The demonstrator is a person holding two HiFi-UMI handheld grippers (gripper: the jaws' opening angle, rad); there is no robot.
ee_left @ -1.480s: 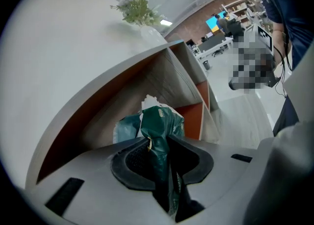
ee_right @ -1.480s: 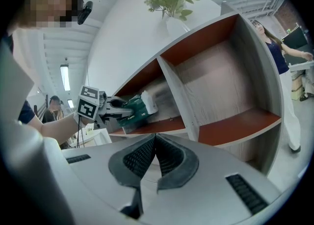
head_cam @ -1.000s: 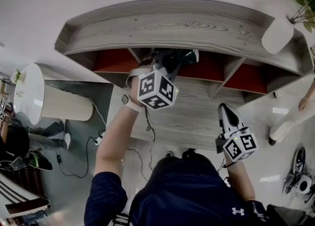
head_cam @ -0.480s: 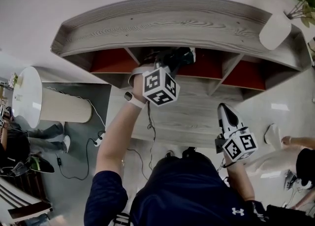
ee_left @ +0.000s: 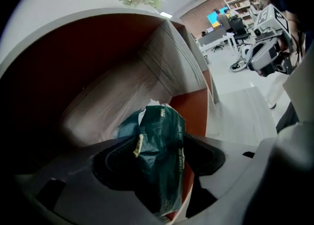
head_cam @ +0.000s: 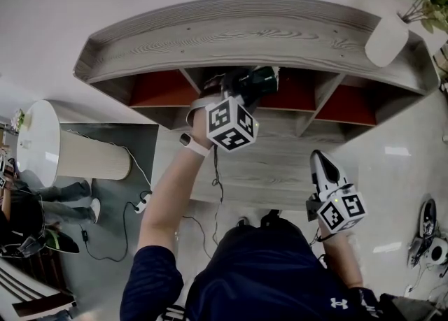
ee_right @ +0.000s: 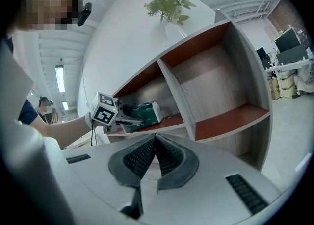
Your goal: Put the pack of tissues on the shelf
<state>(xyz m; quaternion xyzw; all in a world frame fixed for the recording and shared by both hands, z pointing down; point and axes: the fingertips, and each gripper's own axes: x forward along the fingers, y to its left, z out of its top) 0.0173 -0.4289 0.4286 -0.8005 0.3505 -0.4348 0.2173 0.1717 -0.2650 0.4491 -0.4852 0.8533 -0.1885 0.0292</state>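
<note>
Since the earlier frame, the left gripper [head_cam: 243,83] has pushed slightly deeper into the shelf [head_cam: 231,33]. The green pack of tissues [ee_left: 162,138] rests on the middle compartment's red floor, between the left gripper's opening jaws. The right gripper [ee_right: 153,158] hangs in front of the shelf, jaws together and empty.

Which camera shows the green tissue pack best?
Left gripper view: the tissue pack fills the middle, between the left gripper's opening jaws. Right gripper view shows it small on the shelf; head view, only a green corner.
</note>
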